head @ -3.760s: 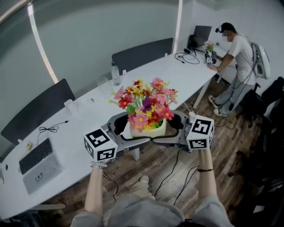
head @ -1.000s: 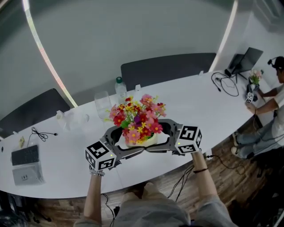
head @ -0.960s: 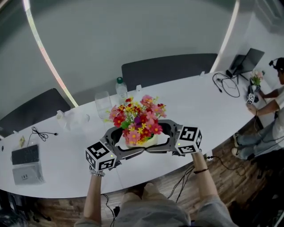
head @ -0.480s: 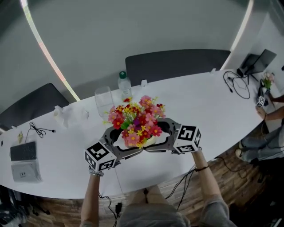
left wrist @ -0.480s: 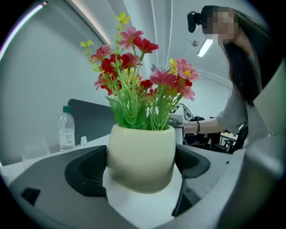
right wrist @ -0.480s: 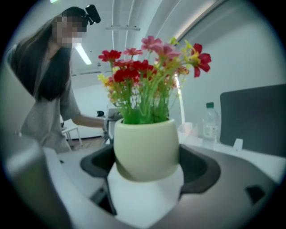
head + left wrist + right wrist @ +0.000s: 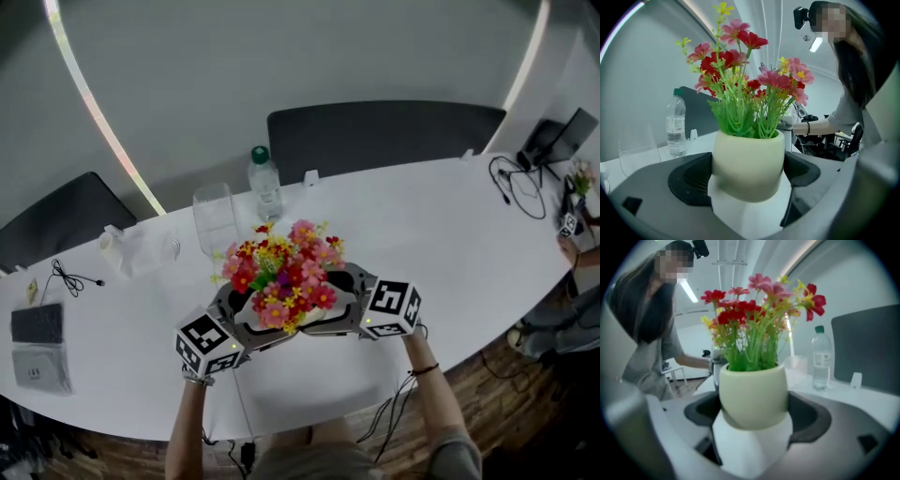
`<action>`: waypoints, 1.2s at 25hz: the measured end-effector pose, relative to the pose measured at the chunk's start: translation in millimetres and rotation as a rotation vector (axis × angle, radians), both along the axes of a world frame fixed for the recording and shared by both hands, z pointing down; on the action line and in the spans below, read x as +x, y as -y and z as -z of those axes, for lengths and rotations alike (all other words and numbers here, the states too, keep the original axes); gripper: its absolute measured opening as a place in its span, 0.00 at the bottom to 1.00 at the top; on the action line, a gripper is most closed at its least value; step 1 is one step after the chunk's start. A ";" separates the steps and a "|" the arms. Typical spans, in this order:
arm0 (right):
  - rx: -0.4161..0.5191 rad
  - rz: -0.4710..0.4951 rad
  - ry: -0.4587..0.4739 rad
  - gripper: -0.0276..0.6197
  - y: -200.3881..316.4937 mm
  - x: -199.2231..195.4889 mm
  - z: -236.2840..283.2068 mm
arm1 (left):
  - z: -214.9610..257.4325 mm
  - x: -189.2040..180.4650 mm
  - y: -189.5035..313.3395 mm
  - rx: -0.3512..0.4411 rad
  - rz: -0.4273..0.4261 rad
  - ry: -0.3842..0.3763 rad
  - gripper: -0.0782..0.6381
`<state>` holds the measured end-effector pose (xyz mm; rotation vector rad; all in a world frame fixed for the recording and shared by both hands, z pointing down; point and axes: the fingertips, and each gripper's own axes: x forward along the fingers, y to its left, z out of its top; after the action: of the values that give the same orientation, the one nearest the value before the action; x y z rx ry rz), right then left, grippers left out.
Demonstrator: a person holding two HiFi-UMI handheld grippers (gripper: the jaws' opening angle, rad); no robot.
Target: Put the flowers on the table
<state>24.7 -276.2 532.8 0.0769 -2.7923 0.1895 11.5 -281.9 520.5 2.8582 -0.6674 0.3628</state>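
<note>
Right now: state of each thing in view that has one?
flower pot: upright, gripped from both sides over the table; touchdown not visible.
left tool: closed on the flower pot.
right tool: closed on the flower pot.
water bottle: upright on the table, cap on.
glass: upright, looks empty.

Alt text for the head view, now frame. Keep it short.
Seen from above, a cream pot of flowers is clamped between the left claw and the right claw over a long white table. A water bottle and a clear glass stand behind it.
</note>
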 end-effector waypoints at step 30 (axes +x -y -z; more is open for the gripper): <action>0.024 0.050 -0.222 0.72 -5.9 -7.3 -68.1 | -66.2 -7.7 -7.4 -0.028 0.052 0.151 0.76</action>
<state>17.3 -270.3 600.9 0.0309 -2.5728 0.1270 3.8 -274.4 586.7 2.8015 -0.7559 0.5795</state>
